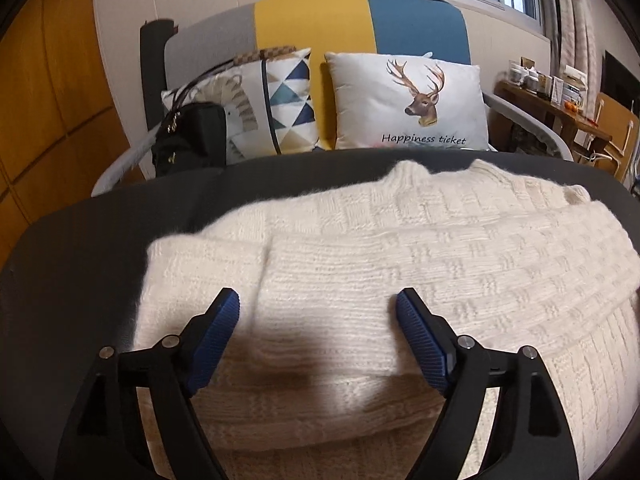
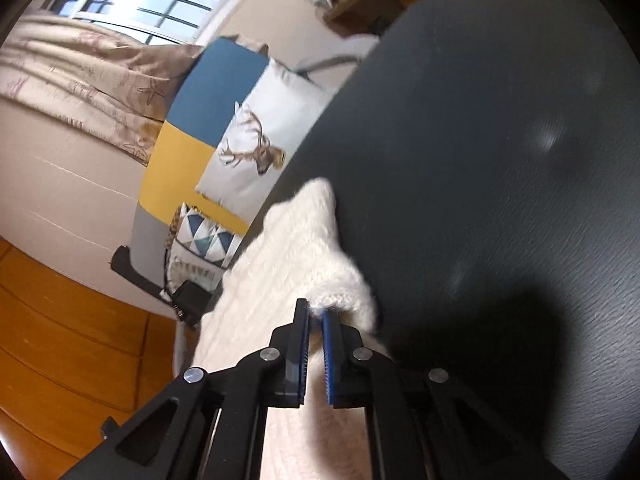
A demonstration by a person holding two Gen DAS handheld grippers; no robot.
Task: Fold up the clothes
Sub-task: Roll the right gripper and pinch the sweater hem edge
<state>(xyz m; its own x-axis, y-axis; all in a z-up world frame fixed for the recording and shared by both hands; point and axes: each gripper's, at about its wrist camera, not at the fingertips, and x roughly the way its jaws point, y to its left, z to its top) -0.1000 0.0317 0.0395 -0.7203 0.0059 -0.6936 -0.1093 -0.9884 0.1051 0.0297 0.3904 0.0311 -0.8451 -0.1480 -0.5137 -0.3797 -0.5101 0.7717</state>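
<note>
Dark grey table (image 1: 100,232), matte with a faint grain, its curved far edge running in front of the sofa. One cream knit sweater (image 1: 400,248) lies directly on it, spread flat across the near and right part, with a folded layer on top at the near side. Bare table shows along the far edge and on the left. In the right wrist view the sweater's corner (image 2: 320,240) lies on the table, and a wide bare stretch of table (image 2: 500,160) opens to its right.
</note>
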